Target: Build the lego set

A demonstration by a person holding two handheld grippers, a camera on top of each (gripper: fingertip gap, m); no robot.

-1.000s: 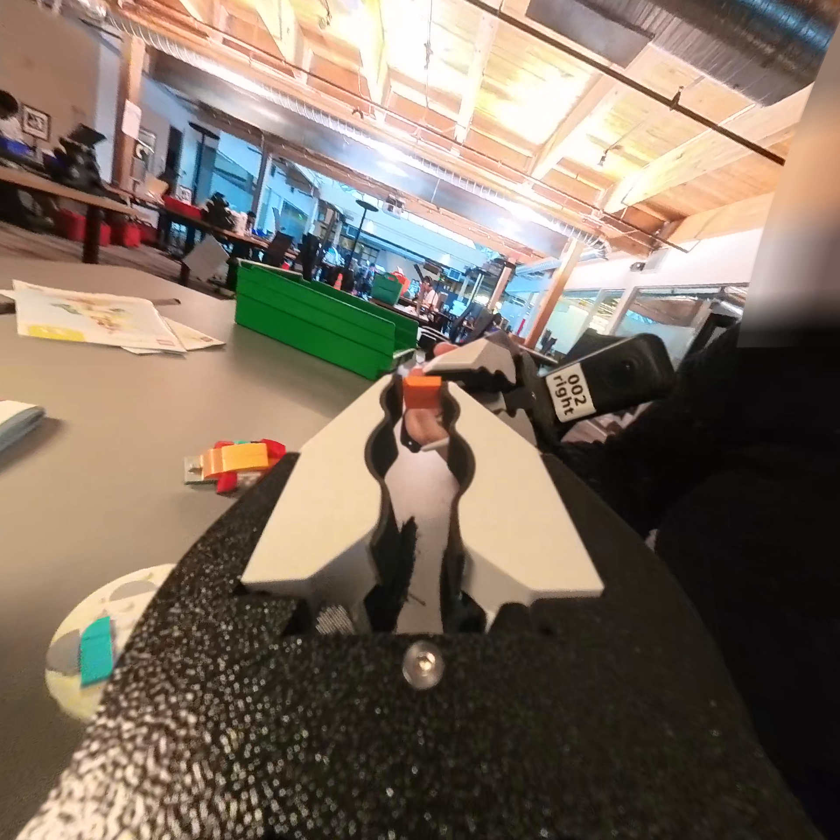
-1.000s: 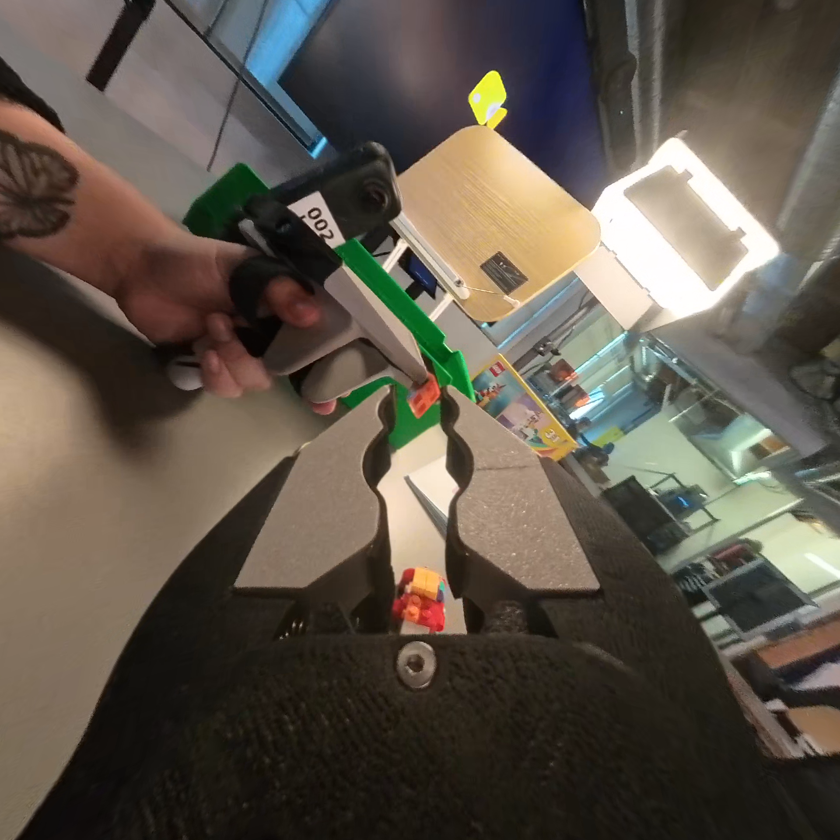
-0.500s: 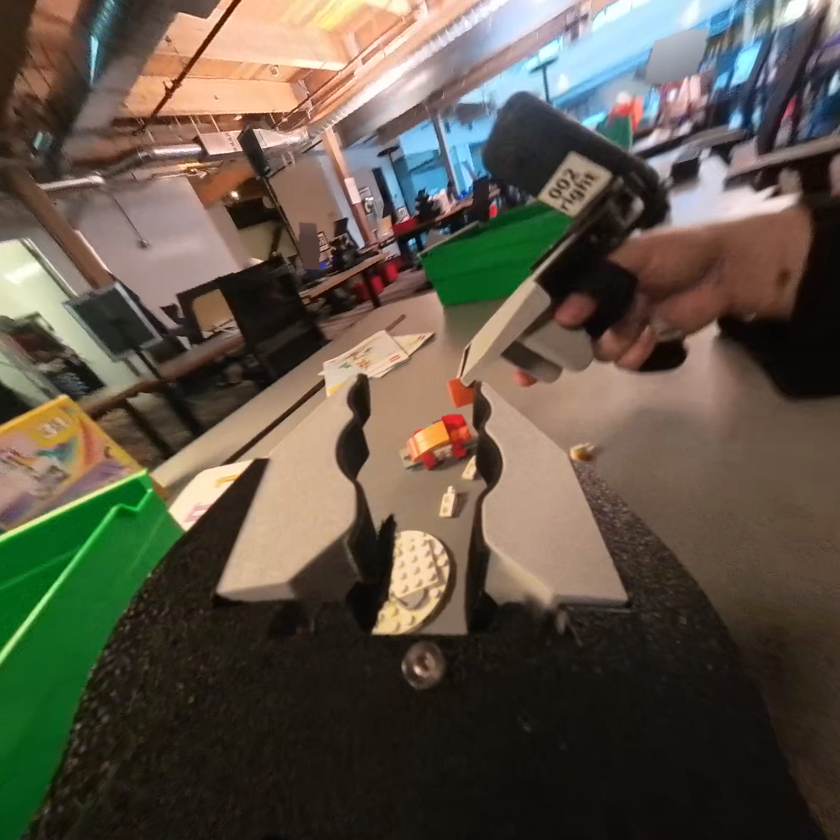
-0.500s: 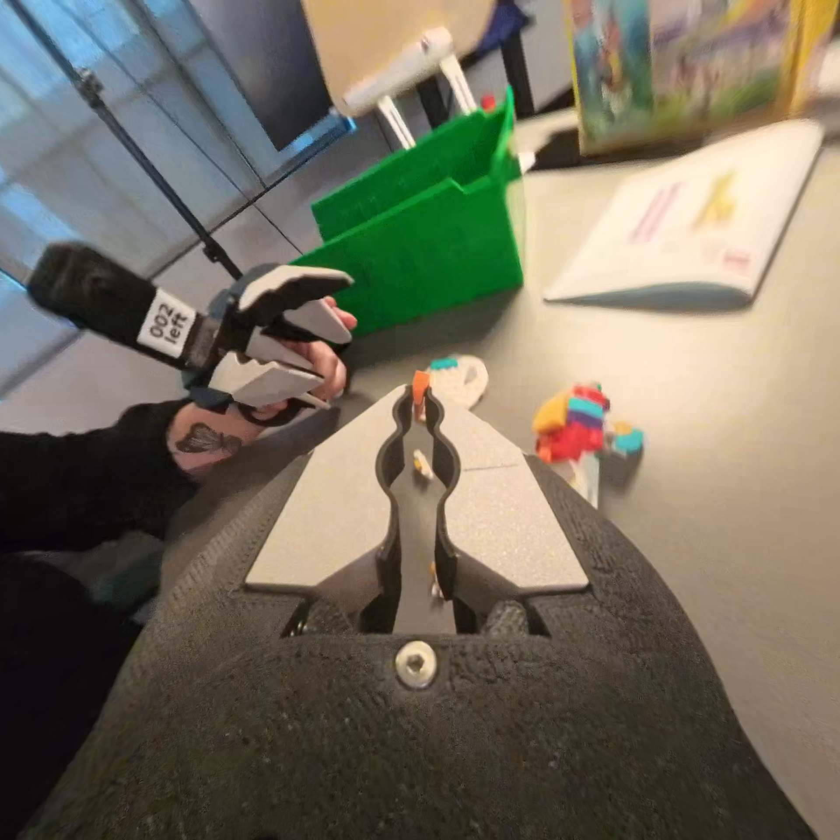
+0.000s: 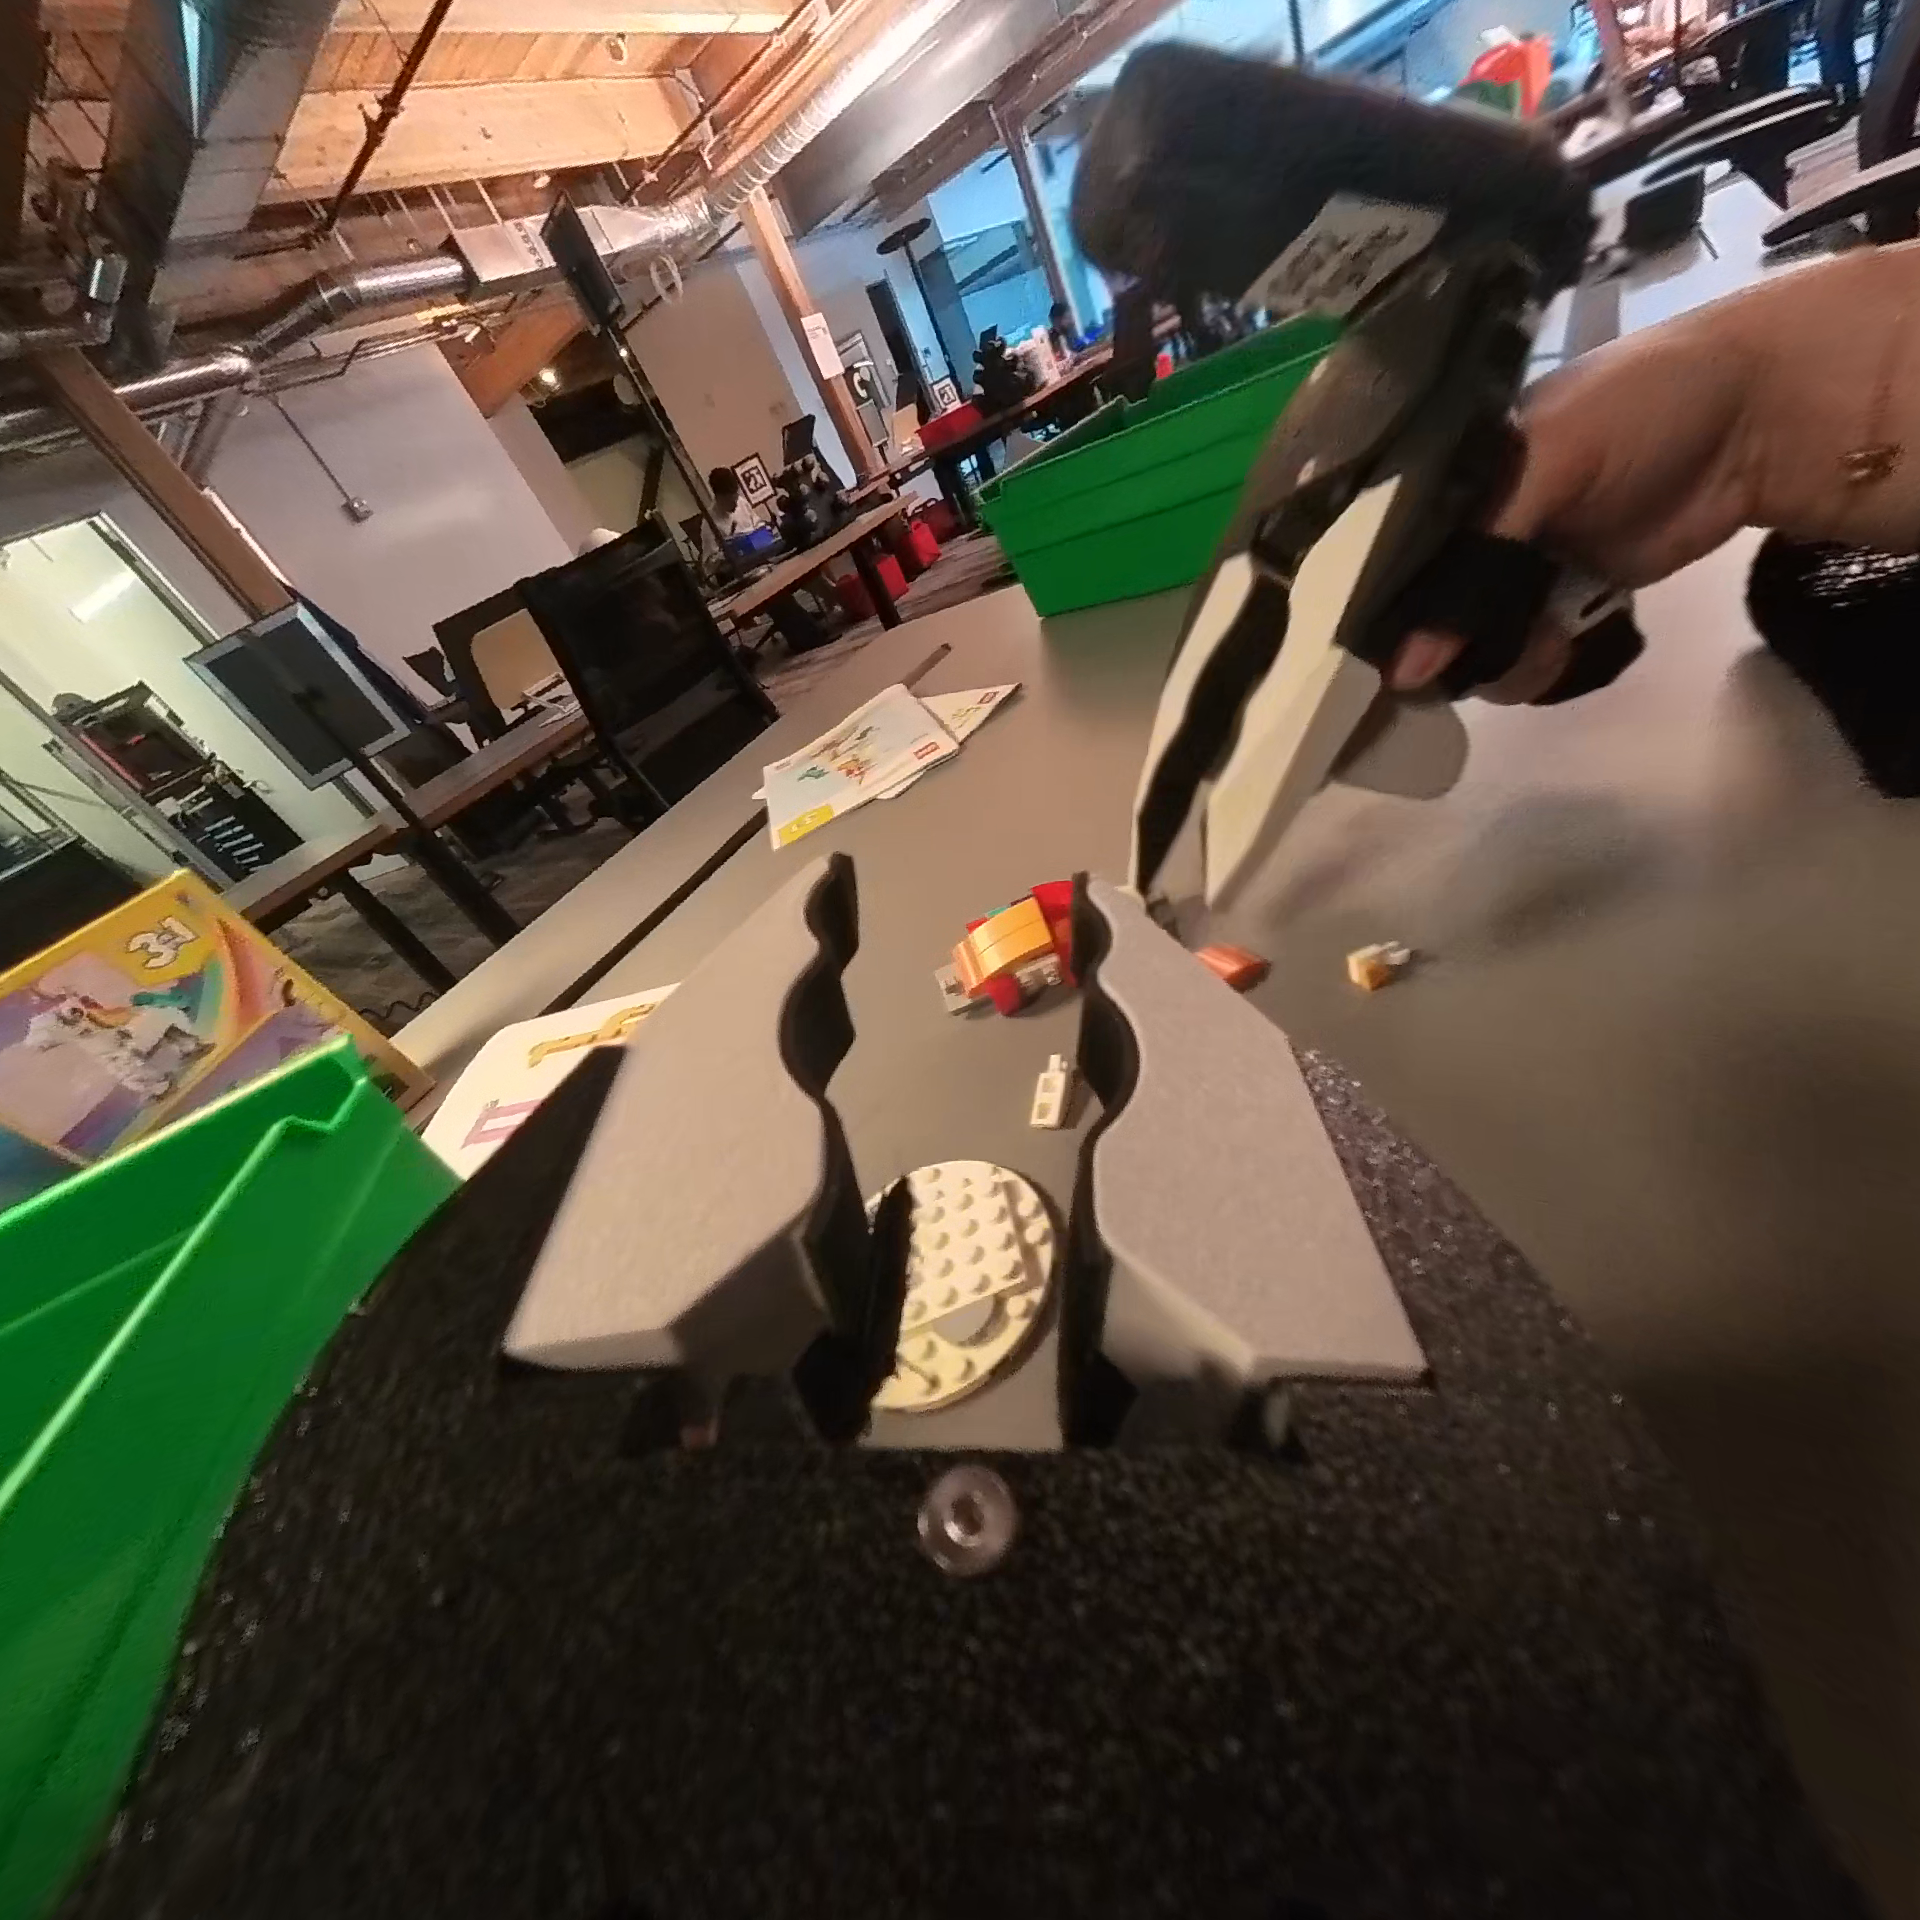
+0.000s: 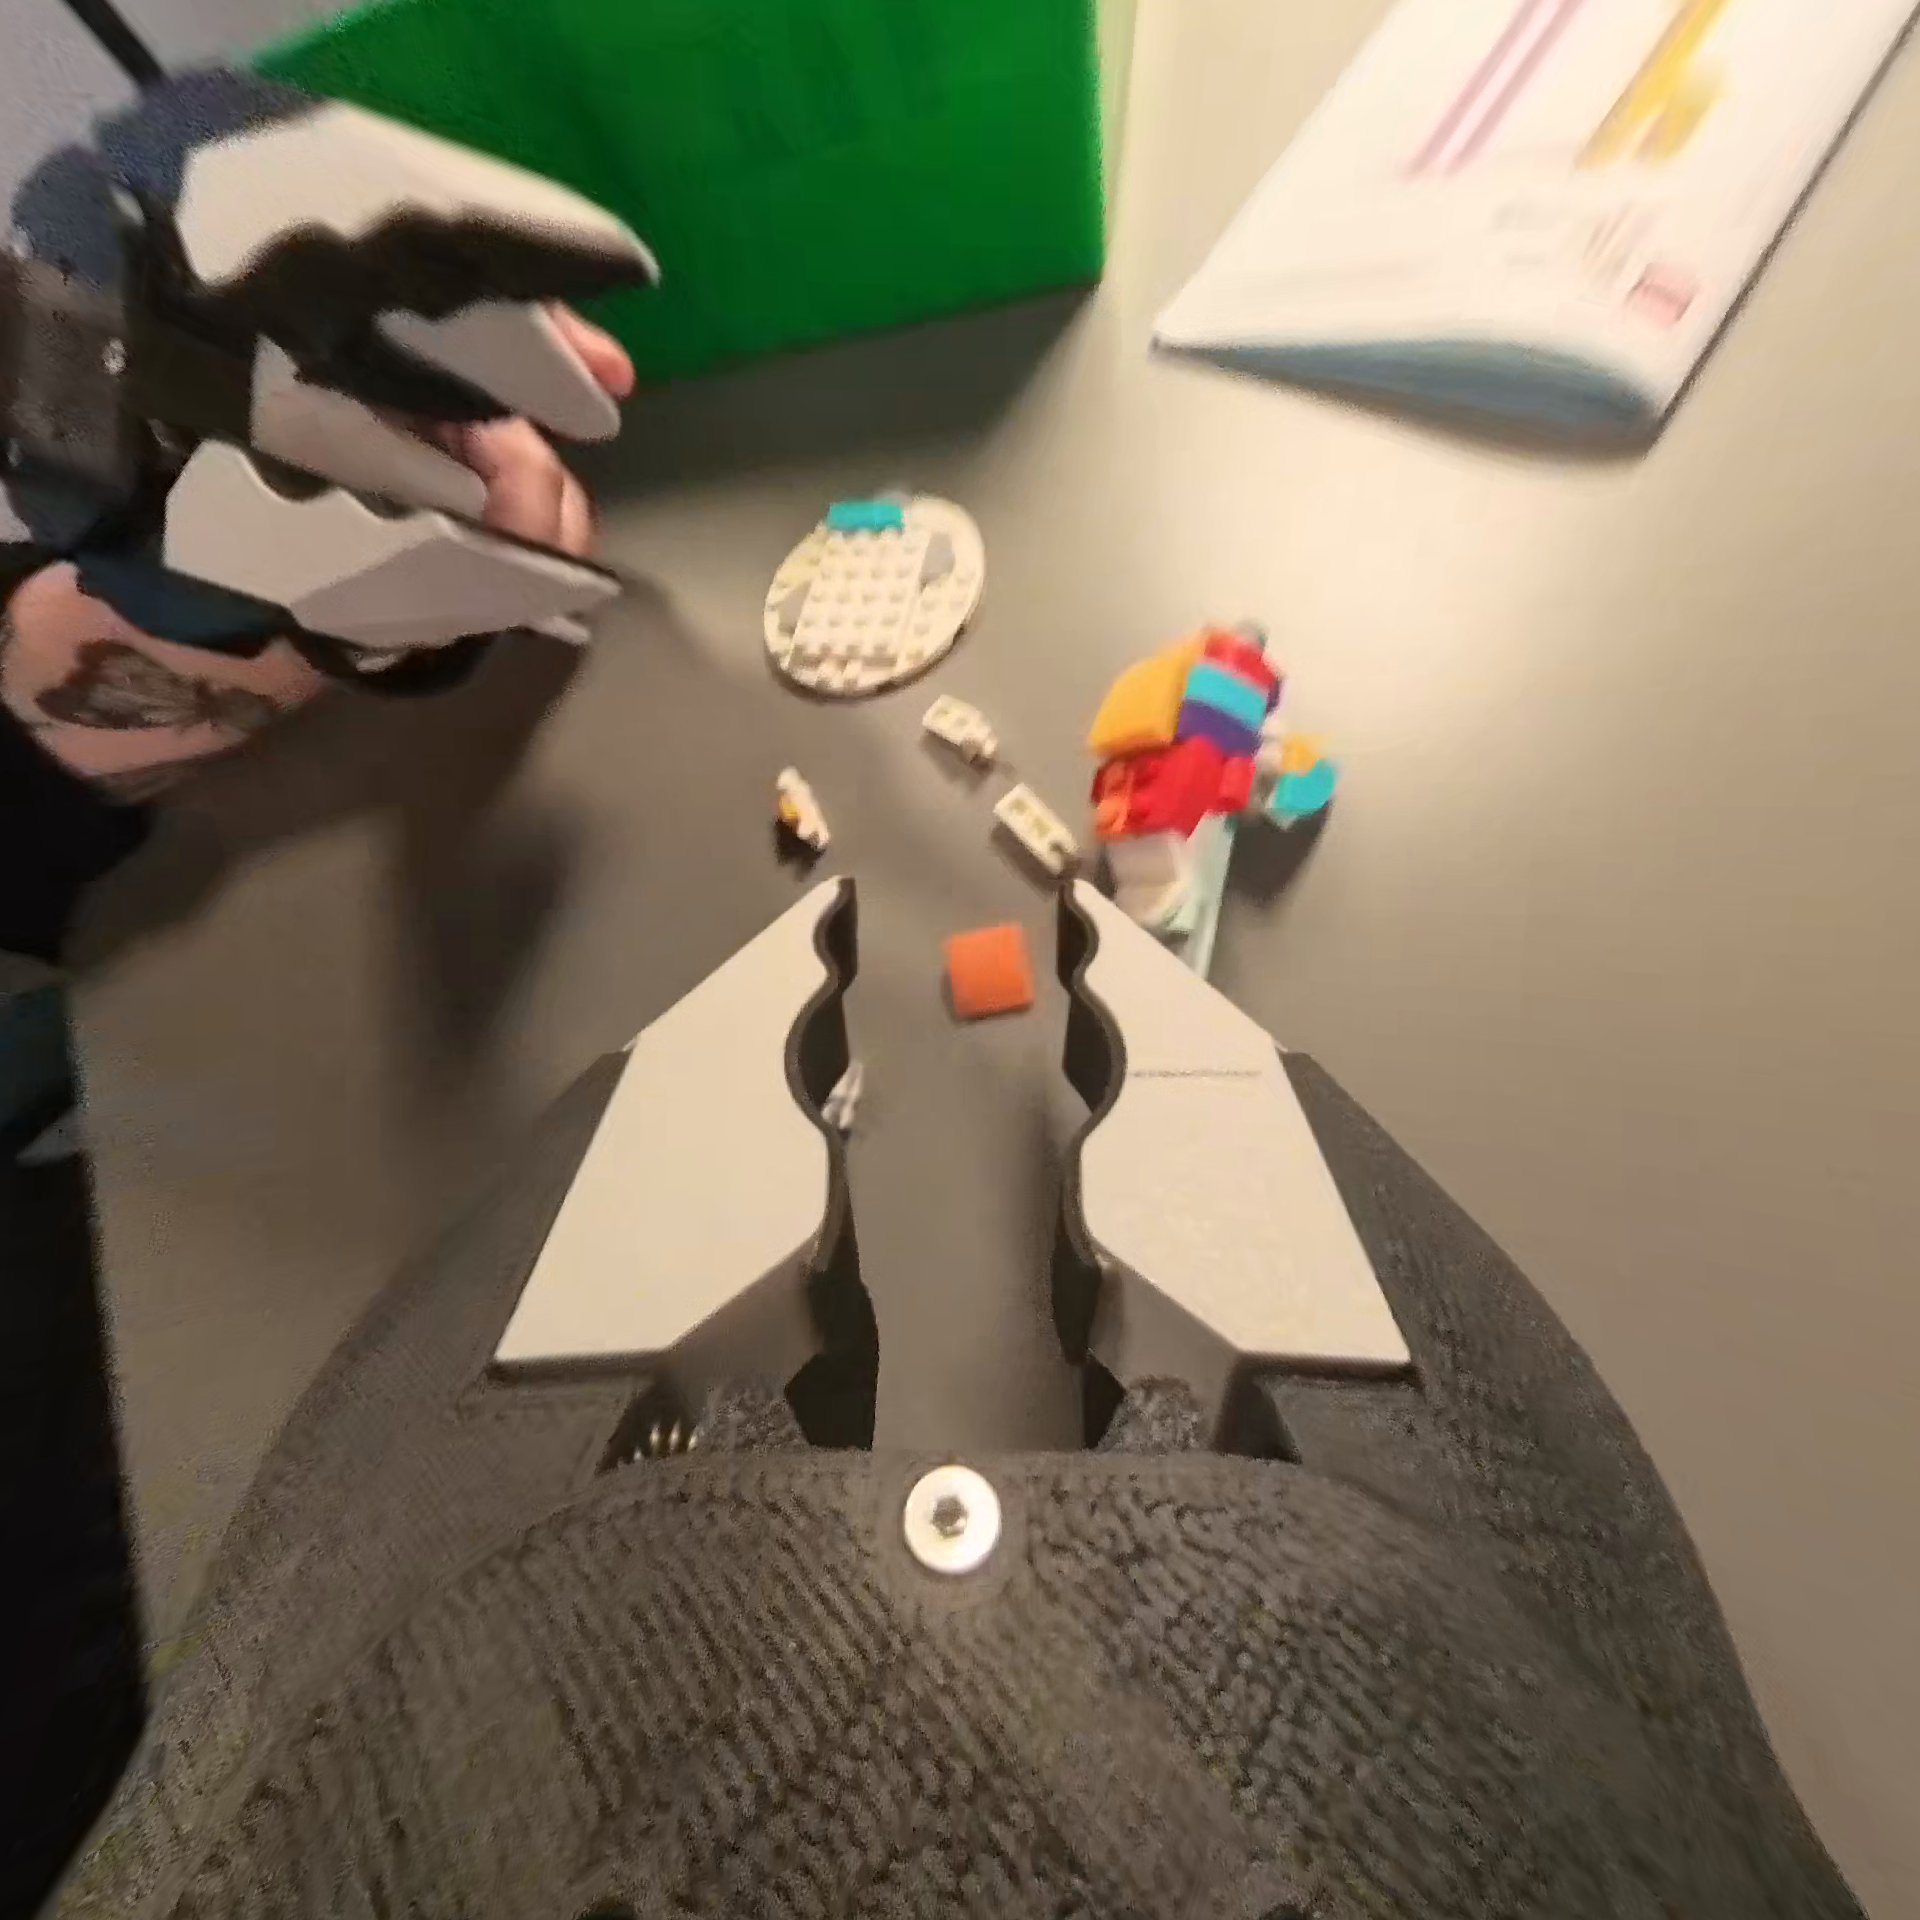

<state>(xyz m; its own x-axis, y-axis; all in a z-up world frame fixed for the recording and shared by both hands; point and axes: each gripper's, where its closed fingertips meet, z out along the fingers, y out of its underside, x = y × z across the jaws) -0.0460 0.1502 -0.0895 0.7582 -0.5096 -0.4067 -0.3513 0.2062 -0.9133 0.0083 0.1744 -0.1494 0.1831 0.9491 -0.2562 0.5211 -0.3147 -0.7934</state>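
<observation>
— What's in your right gripper (image 6: 956,894)?

— Nothing. Its jaws stand apart, and the orange tile (image 6: 987,971) lies flat on the table (image 6: 1558,935) between the fingers, clear of both pads.

— And the left gripper (image 5: 961,878)?

— Also apart and holding nothing. It hangs over the round plate (image 5: 966,1278), with the brick model (image 5: 1013,961) just ahead of its tips.

— So the tile is loose?

— Yes. It sits near the model and touches neither gripper.
</observation>
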